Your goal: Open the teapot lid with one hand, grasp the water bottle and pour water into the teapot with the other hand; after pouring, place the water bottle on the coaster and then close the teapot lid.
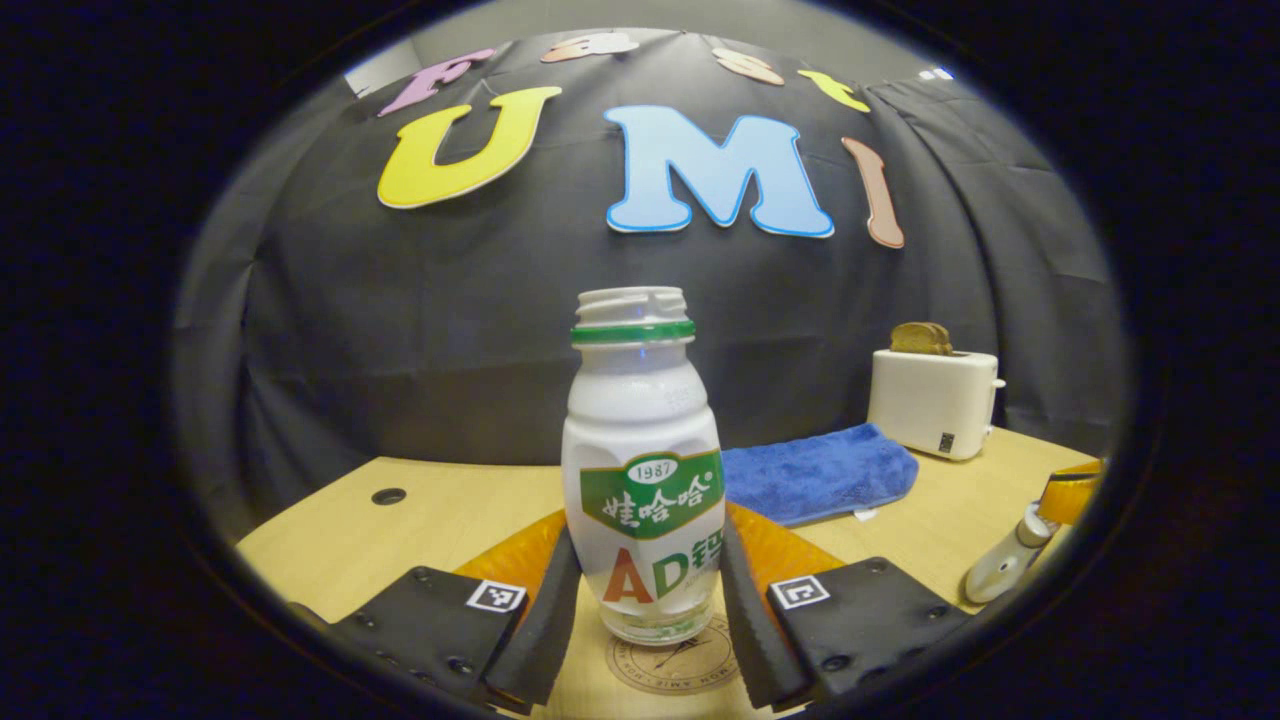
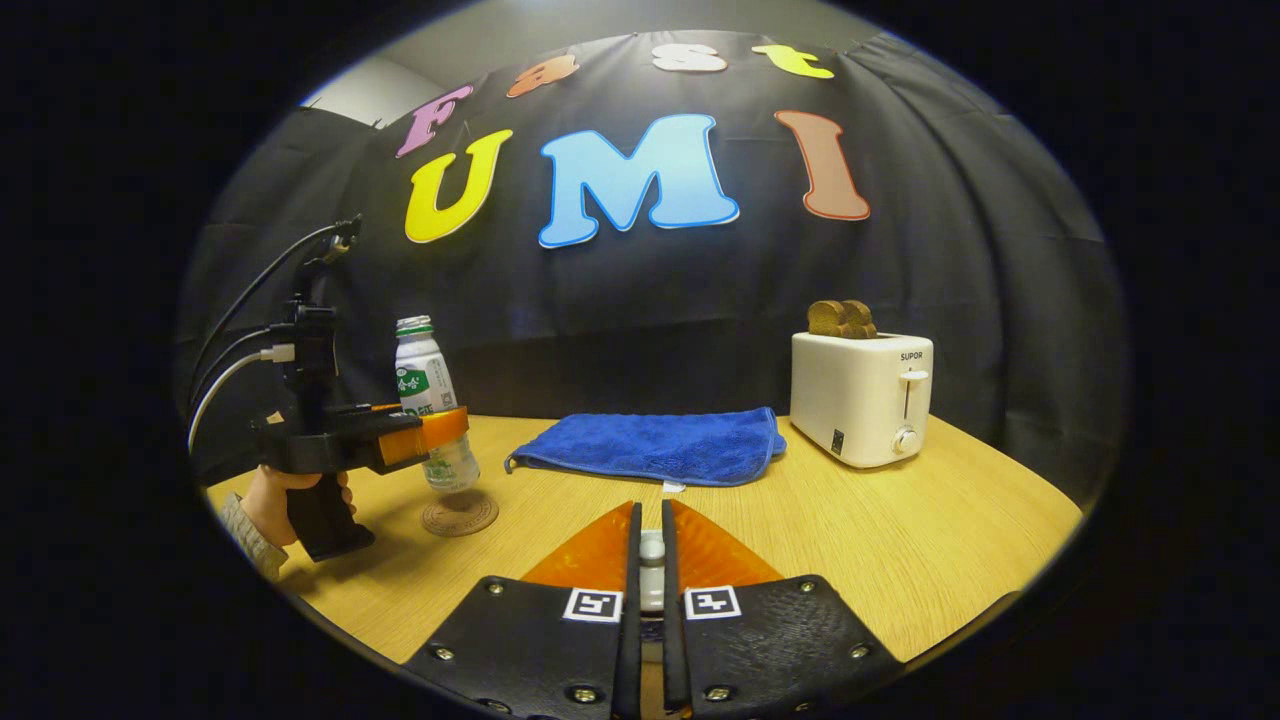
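White uncapped bottle (image 1: 644,470) with green label is standing on the round coaster (image 1: 672,660), left gripper (image 1: 648,600) clamping it; right gripper (image 2: 650,590) is pinching a small white knob (image 2: 651,572).

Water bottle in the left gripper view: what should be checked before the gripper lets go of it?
1. water bottle upright: ok.
2. Bottle centred over the coaster: ok.
3. Bottle's base resting fully on the coaster: cannot tell.
4. left gripper pressing the bottle from both sides: ok.
5. right gripper shut on a small white piece; whether that is the teapot lid: cannot tell.
6. blue cloth and toaster well apart from the bottle: ok.
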`<state>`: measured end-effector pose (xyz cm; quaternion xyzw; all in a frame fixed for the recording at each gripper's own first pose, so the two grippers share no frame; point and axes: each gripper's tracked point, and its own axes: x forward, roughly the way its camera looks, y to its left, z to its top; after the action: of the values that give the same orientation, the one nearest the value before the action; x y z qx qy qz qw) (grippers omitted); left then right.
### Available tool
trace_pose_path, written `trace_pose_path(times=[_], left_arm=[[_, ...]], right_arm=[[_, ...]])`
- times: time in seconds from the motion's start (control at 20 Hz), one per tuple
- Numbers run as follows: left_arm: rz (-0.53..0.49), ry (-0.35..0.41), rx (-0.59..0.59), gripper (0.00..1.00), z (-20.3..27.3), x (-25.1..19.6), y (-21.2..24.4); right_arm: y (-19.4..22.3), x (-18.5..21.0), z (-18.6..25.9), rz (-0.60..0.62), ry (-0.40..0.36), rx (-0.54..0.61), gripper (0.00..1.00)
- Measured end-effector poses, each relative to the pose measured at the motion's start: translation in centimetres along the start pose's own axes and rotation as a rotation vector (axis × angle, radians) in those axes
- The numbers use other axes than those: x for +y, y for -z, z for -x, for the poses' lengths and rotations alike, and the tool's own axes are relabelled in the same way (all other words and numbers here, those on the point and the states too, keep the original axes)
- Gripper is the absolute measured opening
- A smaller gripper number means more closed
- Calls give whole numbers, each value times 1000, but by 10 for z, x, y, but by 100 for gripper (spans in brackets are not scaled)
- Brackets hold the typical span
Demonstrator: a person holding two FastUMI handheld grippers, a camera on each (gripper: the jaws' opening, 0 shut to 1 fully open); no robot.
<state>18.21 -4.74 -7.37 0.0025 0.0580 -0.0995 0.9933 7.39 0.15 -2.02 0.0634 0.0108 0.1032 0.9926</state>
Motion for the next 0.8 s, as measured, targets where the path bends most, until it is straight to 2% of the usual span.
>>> trace_pose_path(times=[0.1, 0.15, 0.2, 0.55, 0.6, 0.65, 0.8], left_arm=[[14, 13, -4, 70, 0, -1, 1], [14, 20, 0, 74, 0, -2, 2], [18, 27, 3, 70, -1, -2, 3], [54, 68, 39, 80, -4, -10, 17], [55, 74, 49, 74, -3, -11, 19], [60, 84, 54, 80, -1, -12, 22], [75, 107, 64, 80, 5, -16, 27]], right_arm=[[0, 0, 0, 4, 2, -2, 8], [0, 0, 0, 4, 3, -3, 8], [0, 0, -1, 5, 2, -3, 8], [13, 0, -4, 35, 15, 28, 8], [13, 1, -3, 42, 19, 23, 8], [13, 1, -3, 55, 23, 20, 8], [13, -2, -1, 92, 37, 12, 14]])
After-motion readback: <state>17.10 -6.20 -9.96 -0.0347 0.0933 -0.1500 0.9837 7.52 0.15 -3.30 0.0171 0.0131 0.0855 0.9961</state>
